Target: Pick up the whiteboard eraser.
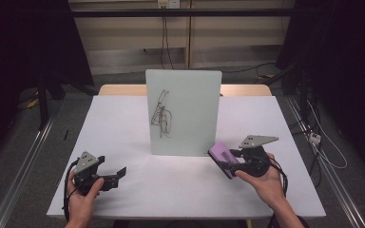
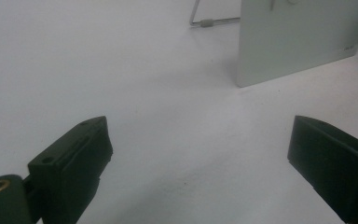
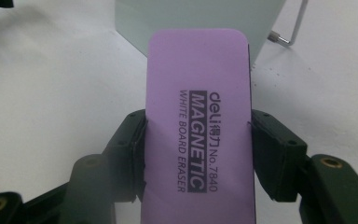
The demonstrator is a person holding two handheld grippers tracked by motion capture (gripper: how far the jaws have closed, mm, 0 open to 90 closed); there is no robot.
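1. Your right gripper point(image 1: 229, 164) clamps the flat purple eraser point(image 3: 198, 126) by its long edges, just beside the upright whiteboard point(image 1: 183, 111).
2. Your left gripper point(image 1: 116, 173) rests released, jaws wide apart.
3. Matte white table point(image 1: 123, 123); scribbled board; dim room, grey floor point(image 1: 24, 156).

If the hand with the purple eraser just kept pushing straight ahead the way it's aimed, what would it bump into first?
Most likely the whiteboard. The right gripper holds the purple eraser pointing at the board's lower edge, so the eraser's front end would probably touch there first, though the gap between them is hard to judge.
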